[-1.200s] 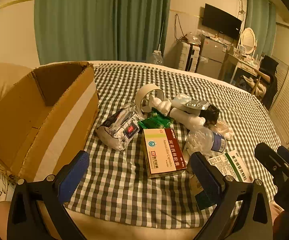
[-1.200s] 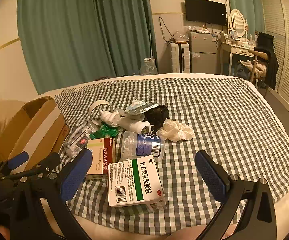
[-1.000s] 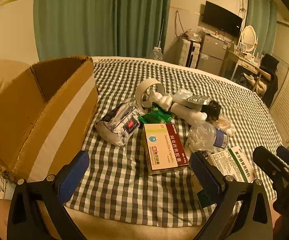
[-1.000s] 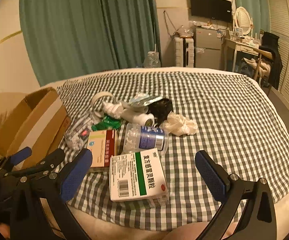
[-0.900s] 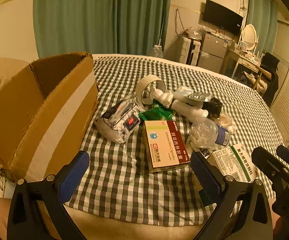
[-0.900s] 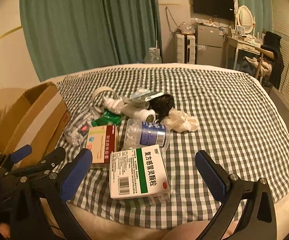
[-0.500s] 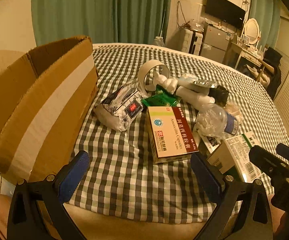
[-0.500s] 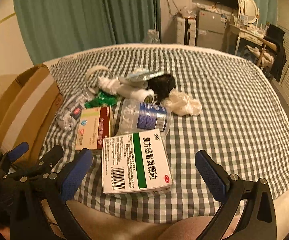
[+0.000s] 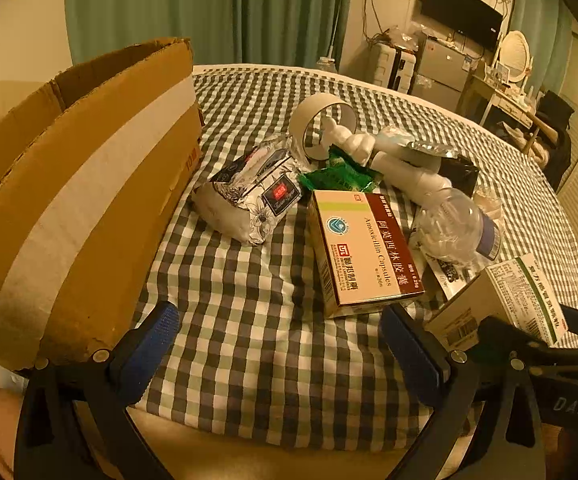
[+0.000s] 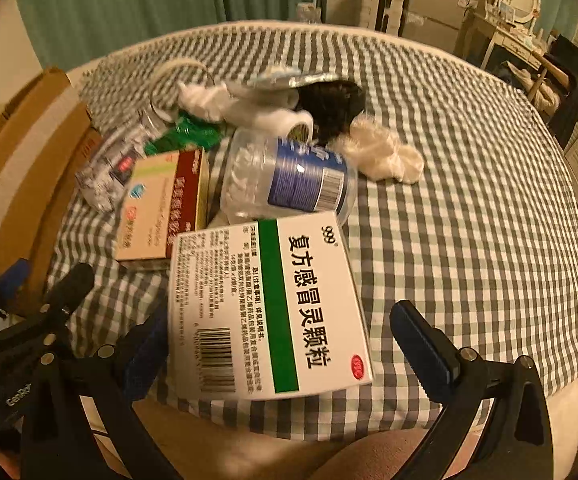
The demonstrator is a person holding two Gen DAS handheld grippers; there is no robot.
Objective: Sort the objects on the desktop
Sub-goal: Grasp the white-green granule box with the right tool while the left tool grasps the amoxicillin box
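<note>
The right gripper [image 10: 279, 346] is spread wide around the green-striped medicine box [image 10: 269, 308], its left pad apparently touching the box's edge though blur makes that uncertain, so closing unevenly could skew the light carton or shove it off the bed's near edge. The left gripper [image 9: 281, 350] hangs open and empty over the checked bedspread [image 9: 241, 304]. The white box lies flat, label up, just in front of the clear plastic jar [image 10: 289, 178].

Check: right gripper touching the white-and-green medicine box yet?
Cannot tell. In the right wrist view the right gripper straddles the white-and-green medicine box: right finger clearly off it, left pad at its edge, contact unclear.
</note>
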